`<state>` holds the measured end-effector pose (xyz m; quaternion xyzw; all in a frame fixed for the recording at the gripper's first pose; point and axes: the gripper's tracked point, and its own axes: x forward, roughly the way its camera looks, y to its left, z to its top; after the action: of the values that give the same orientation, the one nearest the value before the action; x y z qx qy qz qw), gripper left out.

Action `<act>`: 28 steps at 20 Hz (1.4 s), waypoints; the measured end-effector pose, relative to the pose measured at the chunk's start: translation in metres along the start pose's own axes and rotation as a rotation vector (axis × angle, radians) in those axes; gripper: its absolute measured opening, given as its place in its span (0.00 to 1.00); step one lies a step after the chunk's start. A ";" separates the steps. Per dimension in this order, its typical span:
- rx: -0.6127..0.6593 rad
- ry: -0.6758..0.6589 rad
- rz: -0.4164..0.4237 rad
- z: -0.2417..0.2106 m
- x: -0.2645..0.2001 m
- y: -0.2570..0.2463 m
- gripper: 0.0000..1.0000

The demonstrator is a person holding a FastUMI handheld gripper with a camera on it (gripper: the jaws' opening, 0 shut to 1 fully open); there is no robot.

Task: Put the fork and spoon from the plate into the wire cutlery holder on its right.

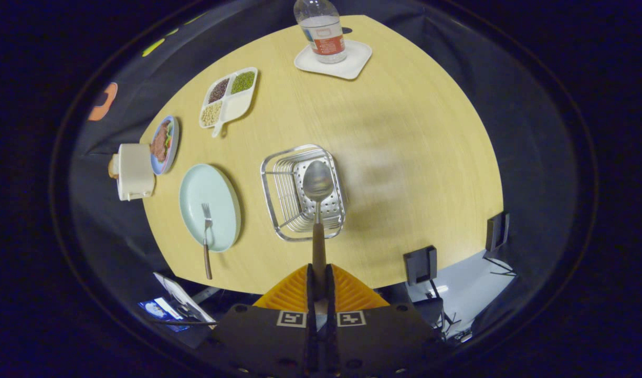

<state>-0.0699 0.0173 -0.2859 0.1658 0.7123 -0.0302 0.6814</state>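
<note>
The gripper (319, 275) is closed on the handle of the spoon (317, 197), both fingers pressing on it. The spoon bowl hangs above the wire cutlery holder (279, 210), which stands near the tabletop's (404, 157) near edge. The fork (206, 236) lies on the plate (208, 189) beside the holder, its handle overhanging the plate rim.

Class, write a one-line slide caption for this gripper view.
Gripper shut on spoon above the wire cutlery holder; fork remains on plate.
</note>
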 end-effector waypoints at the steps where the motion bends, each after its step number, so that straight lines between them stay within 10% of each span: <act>1: -0.012 -0.015 -0.008 -0.001 0.001 0.000 0.13; 7: -0.090 -0.165 -0.068 0.023 -0.026 0.008 0.92; 16: -0.289 -0.284 -0.062 0.008 -0.046 0.106 0.96; 28: -0.365 -0.235 0.007 -0.063 0.043 0.232 0.96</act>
<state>-0.0672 0.2612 -0.2814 0.0374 0.6209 0.0823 0.7787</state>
